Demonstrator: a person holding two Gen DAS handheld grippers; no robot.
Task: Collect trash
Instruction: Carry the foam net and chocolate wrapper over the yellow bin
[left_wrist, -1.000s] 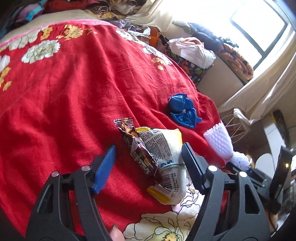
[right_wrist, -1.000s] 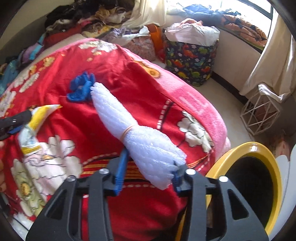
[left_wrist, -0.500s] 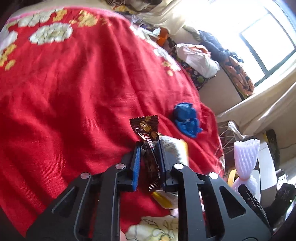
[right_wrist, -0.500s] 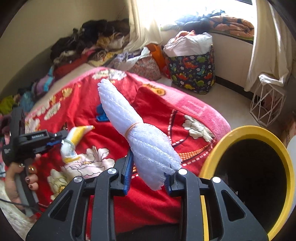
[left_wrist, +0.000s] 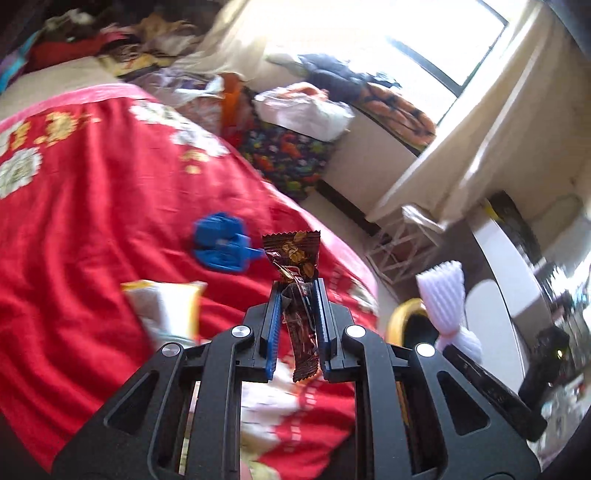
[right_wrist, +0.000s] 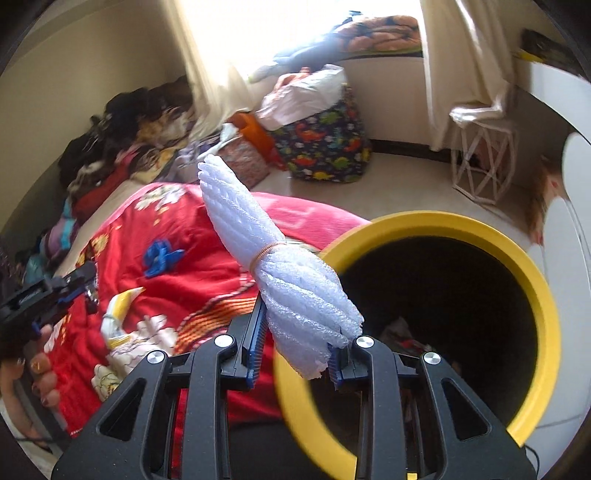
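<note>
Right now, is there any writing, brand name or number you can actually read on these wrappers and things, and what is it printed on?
None can be read.
Brown candy wrapper in the left gripper: a red and white logo, too blurred to read.
Yellow and white snack packet on the red blanket: print smeared by motion.
White foam netting in the right gripper: no print visible.
Yellow bin: no label visible.

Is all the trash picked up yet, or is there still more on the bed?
Not yet. The left gripper pinches a brown candy wrapper, and the right gripper holds a white foam net beside the yellow bin, which already has some trash inside. The yellow snack bag and blue scrap lie on the red blanket.
</note>
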